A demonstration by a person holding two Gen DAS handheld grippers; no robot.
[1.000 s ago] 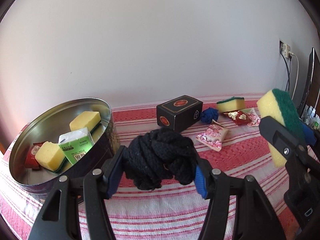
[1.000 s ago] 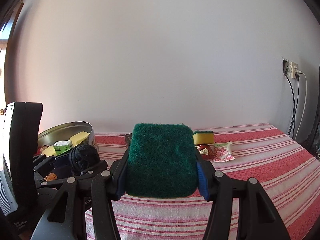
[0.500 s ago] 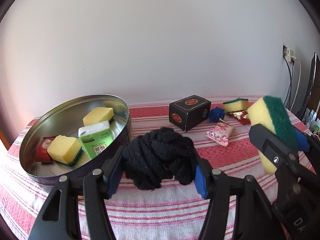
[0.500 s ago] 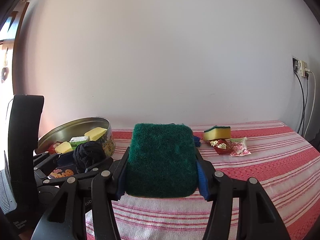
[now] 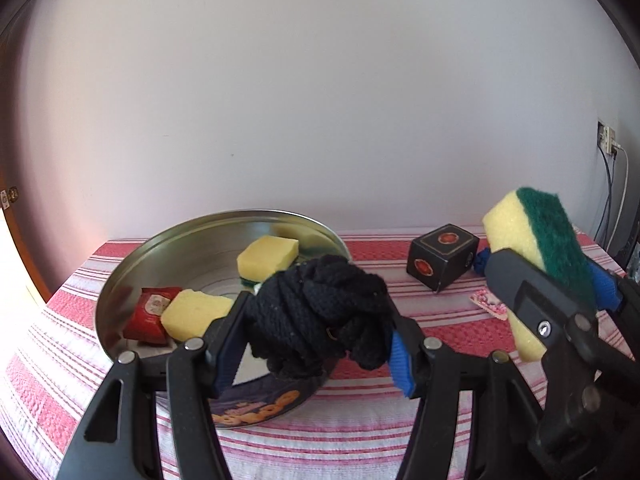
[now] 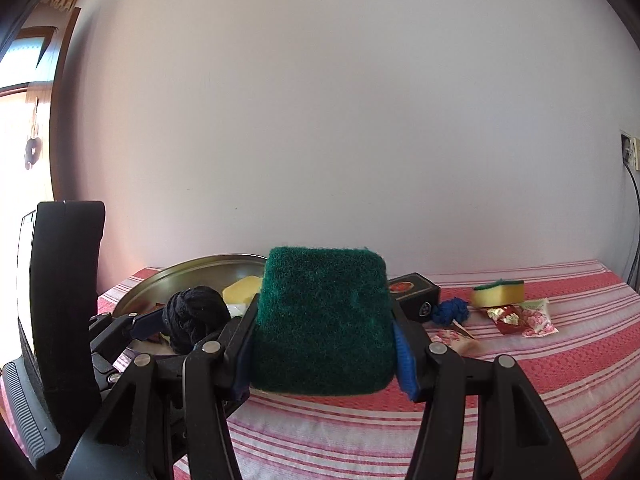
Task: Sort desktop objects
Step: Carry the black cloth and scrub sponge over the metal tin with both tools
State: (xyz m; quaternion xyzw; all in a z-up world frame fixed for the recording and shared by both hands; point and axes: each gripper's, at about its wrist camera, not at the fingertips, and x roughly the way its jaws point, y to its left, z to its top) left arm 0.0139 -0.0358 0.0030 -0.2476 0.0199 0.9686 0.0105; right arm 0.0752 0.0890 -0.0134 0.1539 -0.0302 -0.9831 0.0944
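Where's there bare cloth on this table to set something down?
Free: the striped cloth in front of the snack packets, out to the right edge. Crowded: between the black box, blue yarn and loose sponge, and inside the tin.

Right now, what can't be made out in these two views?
- Left wrist: tin floor partly hidden by black yarn ball.
- Left wrist: pink packet mostly behind the right gripper.
- Right wrist: tin contents blocked by held sponge.
- Box print too small.
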